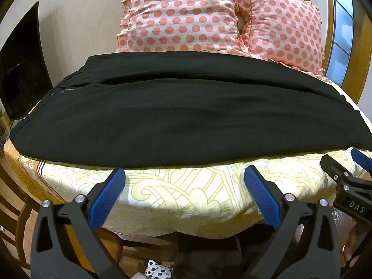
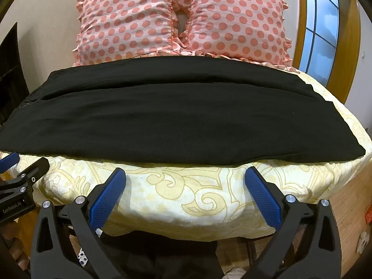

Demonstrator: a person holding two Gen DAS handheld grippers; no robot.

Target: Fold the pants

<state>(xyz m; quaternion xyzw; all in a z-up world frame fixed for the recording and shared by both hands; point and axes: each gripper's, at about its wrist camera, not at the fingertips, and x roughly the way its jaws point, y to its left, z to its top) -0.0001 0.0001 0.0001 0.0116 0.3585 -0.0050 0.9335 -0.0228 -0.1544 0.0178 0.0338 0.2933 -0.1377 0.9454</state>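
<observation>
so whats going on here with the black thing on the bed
A person holding a gripper in each hand is about to fold black pants, which lie spread flat across a bed in front of two polka-dot pillows. The left gripper and right gripper are both open, poised near the pants' front edge. Neither touches the fabric, so no fold is underway yet.

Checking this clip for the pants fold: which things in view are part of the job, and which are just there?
Part of the job:
black pants, spread flat across the bed
left gripper, open, short of the near edge
right gripper, open, likewise apart from the cloth

Just there:
two polka-dot pillows behind the pants
yellow patterned bedsheet
window
</observation>
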